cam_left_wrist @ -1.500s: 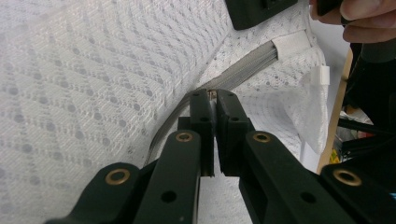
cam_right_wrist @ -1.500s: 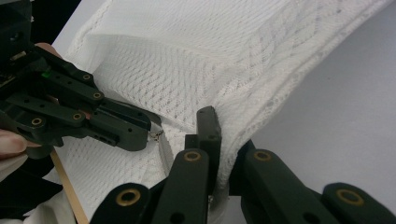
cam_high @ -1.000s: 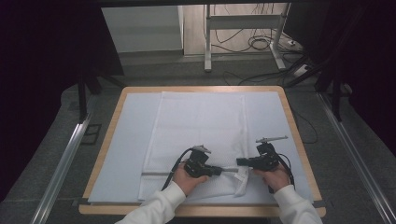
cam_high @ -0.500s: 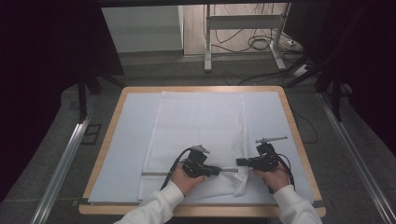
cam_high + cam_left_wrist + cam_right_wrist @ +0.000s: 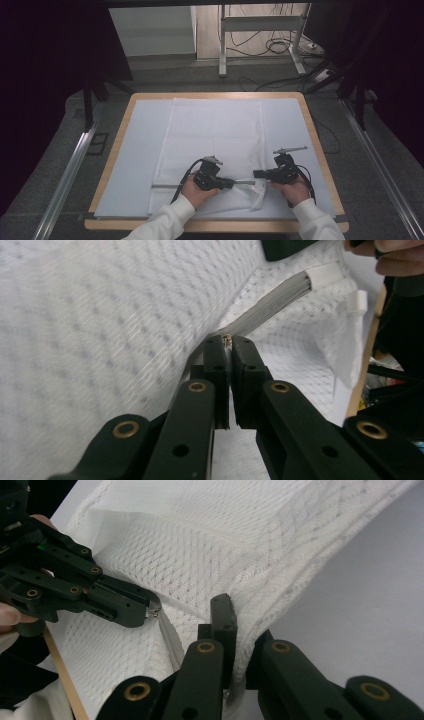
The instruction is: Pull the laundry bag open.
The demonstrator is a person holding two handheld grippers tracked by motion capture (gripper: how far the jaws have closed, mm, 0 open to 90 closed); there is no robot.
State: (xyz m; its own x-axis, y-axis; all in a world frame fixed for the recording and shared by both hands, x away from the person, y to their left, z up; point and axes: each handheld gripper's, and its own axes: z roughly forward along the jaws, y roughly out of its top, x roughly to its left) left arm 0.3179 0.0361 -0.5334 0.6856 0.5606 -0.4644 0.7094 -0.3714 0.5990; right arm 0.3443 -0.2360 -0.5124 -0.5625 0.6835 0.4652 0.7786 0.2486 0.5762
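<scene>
Both tools clamped: left tool (image 5: 230, 347) pinches the zipper pull (image 5: 226, 339), right tool (image 5: 235, 630) pinches the mesh bag (image 5: 215, 135) edge near the surface's front. Keep the fabric taut and pull along the zipper line.

Mesh fabric (image 5: 260, 555) folds over and hides the right gripper's (image 5: 235, 630) far pad.

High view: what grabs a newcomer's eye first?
The white mesh laundry bag spread flat down the middle of the pale table, with both grippers meeting at its near edge. The left gripper is shut on the zipper pull at the end of the grey zipper. The right gripper is shut on the bag's fabric beside it.
</scene>
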